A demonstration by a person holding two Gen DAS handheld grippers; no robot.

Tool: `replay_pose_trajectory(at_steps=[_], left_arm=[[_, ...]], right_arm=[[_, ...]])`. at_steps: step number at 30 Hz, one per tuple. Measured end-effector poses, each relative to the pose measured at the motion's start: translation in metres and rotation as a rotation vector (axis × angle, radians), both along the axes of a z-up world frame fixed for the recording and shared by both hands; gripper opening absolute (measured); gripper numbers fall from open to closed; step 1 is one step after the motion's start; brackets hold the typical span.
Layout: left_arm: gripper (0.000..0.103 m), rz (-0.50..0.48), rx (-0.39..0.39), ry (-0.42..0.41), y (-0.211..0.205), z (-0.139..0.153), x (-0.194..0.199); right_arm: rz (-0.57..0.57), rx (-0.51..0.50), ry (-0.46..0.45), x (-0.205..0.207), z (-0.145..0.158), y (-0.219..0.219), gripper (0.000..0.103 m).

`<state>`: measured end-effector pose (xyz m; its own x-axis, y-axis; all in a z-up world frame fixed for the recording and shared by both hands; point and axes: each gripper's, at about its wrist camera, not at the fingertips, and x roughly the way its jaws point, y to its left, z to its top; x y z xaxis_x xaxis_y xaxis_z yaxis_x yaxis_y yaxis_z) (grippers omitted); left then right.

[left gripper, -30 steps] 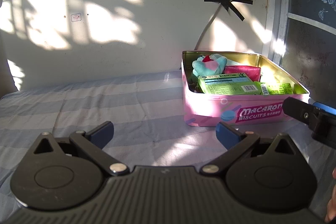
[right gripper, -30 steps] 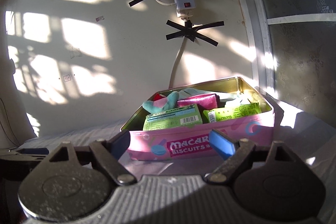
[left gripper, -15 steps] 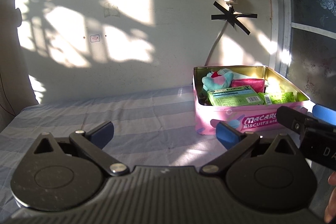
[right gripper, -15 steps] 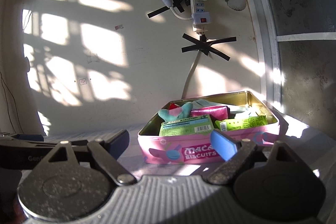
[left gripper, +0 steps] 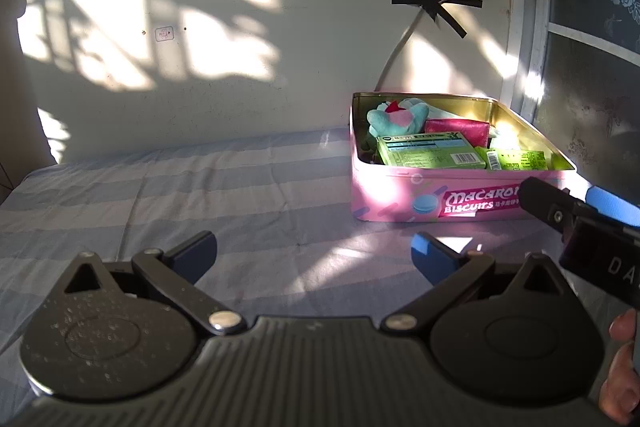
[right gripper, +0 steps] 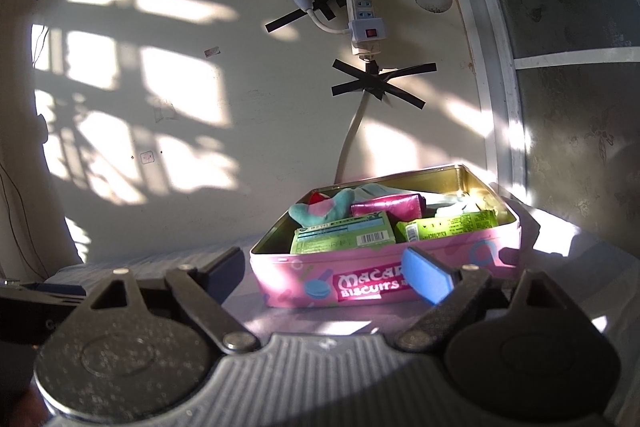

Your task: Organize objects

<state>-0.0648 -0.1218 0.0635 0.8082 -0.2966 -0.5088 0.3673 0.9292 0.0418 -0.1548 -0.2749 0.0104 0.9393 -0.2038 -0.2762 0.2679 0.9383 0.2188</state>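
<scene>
I've pulled both grippers, left [left gripper: 314, 251] and right [right gripper: 324, 269], back from the tin [right gripper: 460, 259], jaws wide and empty, so the packing looks done.

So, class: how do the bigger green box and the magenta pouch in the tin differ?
The green box is matte, flat-faced and barcoded; the magenta pouch is shiny and unlabelled. The green box lies nearer the tin's front wall; the magenta pouch sits behind it. Both lie inside the tin.
</scene>
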Motion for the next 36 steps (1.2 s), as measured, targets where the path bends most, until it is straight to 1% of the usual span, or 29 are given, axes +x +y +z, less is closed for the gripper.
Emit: replay_pose_trajectory(at_steps=[5,13,36], left_arm=[[0.103,-0.004,0.006,0.025,-0.002,-0.004,0.001],[0.103,-0.020,0.042,0.045,-0.011,-0.013,0.001],[0.103,-0.026,0.072,0.068,-0.019,-0.024,0.008]], right_arm=[[0.001,0.006,0.007,0.000,-0.004,-0.001,0.089],[-0.004,0.022,0.025,0.004,-0.010,-0.003,0.090],[-0.006,0.044,0.063,0.013,-0.024,-0.009,0.090]])
